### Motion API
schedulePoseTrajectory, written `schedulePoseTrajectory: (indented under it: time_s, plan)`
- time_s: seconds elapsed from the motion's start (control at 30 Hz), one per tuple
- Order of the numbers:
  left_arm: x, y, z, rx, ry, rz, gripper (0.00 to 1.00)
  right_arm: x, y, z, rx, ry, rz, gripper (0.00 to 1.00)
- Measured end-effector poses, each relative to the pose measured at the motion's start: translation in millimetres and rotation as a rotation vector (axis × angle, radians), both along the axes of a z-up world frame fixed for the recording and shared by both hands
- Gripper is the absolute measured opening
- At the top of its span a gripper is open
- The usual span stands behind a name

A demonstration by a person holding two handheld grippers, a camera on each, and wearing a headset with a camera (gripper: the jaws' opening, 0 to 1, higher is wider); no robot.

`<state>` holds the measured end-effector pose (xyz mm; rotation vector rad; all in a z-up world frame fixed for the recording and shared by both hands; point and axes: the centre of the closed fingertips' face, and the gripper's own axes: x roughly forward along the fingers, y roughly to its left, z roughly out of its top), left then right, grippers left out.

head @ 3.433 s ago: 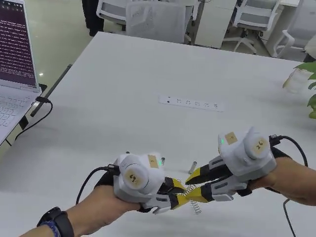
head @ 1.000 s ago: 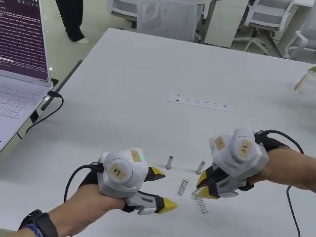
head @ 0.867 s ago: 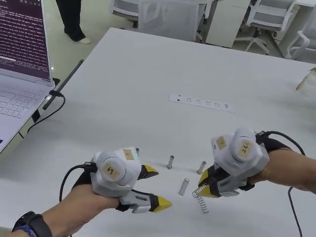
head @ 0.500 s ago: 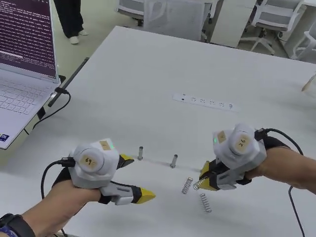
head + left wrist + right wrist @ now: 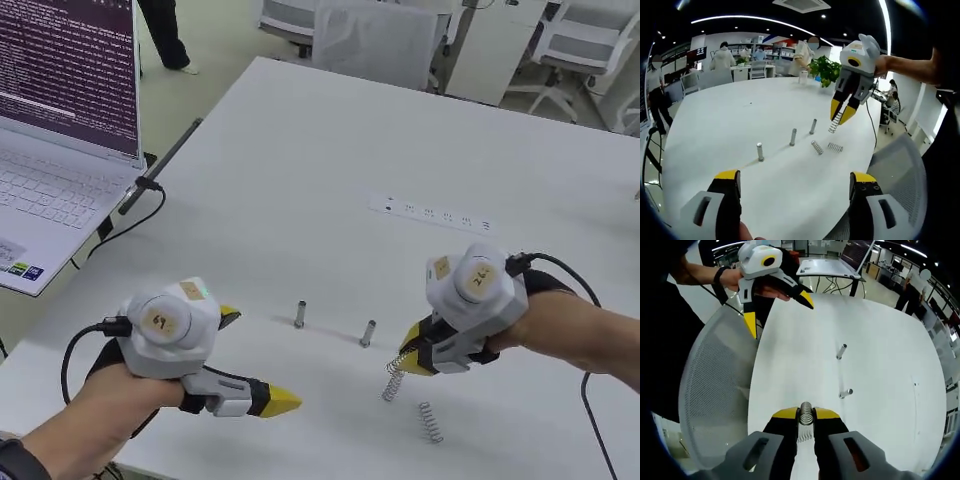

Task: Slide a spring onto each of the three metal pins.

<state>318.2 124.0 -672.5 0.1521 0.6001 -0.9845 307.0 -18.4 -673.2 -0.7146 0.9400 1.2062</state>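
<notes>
Right gripper (image 5: 410, 362): its fingers are clenched on the upper end of a spring (image 5: 393, 379), which hangs at a slant towards the surface (image 5: 300, 160).
Left gripper (image 5: 255, 358): fingers released wide with nothing between them. It is low at the near edge, well apart from the work.
Metal pins (image 5: 793, 136): three, upright in a row, all bare. The far one stands just beside the hanging spring.
Loose springs (image 5: 817, 147): two lie flat near the pins.
Stage, as I judge it: no pin carries a spring, and the first one is about to go on.
What could go wrong: the spring is held by one end only, so its free end may swing and miss the pin top, or catch on the edge and bend. Too hard a squeeze may deform the coils. Too early a release may let it drop and roll away. A side push may tip the pin; whether the pins are fixed I cannot tell.
Surface: white, smooth and wide, with a power strip (image 5: 437, 213) in the middle. An open laptop (image 5: 60, 150) with a cable (image 5: 120, 225) is beside its left edge.
Room: open office, with chairs (image 5: 375, 40) behind, a plant (image 5: 825, 70) and some people (image 5: 722, 57) far off.
</notes>
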Motion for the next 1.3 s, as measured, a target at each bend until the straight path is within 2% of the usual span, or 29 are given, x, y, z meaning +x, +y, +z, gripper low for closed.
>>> schedulePoseTrajectory:
  time_s: [0.47,0.57,0.93,1.3]
  plan:
    - [0.3,15.2,0.8,-0.002,-0.004,0.037,0.86,27.7,21.5,-7.6,-0.009,-0.001,0.020,0.08]
    - [1.0,17.7,0.9,-0.003,-0.004,0.043,0.86,34.0,27.9,-10.2,-0.022,-0.006,0.046,0.08]
    - [1.1,19.3,2.0,-0.008,-0.005,0.051,0.85,59.1,48.4,-10.2,-0.035,-0.020,0.092,0.08]
    - [0.2,14.5,1.5,-0.005,0.001,0.040,0.84,83.1,69.8,-9.7,-0.035,-0.032,0.123,0.08]
